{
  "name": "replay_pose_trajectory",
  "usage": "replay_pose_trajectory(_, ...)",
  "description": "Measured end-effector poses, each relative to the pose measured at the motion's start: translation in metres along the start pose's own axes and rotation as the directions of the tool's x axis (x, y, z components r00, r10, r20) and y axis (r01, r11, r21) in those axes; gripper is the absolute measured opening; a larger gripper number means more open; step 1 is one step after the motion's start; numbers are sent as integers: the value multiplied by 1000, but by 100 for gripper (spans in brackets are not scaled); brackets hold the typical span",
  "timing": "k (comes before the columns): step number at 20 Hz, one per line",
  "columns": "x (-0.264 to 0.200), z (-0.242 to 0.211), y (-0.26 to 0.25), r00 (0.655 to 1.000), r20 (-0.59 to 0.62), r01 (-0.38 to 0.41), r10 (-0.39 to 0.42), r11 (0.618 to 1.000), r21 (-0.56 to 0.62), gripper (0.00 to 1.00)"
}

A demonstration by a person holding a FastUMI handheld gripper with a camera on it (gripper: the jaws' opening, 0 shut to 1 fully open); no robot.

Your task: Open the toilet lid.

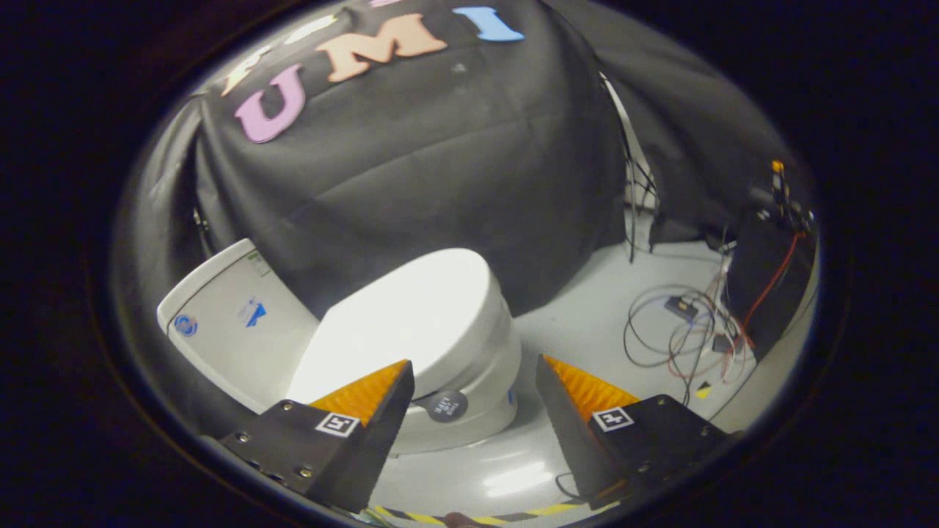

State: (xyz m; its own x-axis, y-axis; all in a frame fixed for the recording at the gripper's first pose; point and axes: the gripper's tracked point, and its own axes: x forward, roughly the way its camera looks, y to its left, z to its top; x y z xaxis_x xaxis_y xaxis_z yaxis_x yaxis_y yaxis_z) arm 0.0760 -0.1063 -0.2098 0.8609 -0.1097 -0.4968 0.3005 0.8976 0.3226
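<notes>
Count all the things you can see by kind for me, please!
Toilet lid, shut: 1
Toilet tank: 1
Round sticker on the bowl: 1
Tongs, open, in front of the toilet: 1
Tangle of wires on the floor: 1
Total: 5

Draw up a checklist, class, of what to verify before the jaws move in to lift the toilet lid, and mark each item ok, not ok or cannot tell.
1. Toilet lid down, ready to lift: ok.
2. Gripper open, holding nothing: ok.
3. Lid's front edge between the jaws: not ok, the lid lies ahead, nearer the left finger.
4. Nothing lying on the lid: ok.
5. Loose cables on the floor apart from the toilet: ok.
6. Room behind the lid, toward the tank, to swing up: cannot tell.
</notes>
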Motion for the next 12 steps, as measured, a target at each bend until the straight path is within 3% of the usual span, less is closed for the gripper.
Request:
replay_pose_trajectory(3,10,-19,-13,998,-70,16,-8,994,112,97)
replay_pose_trajectory(7,15,-39,-3,989,-138,-23,59,969,247,92)
replay_pose_trajectory(12,28,-59,18,963,-204,-57,176,871,487,85)
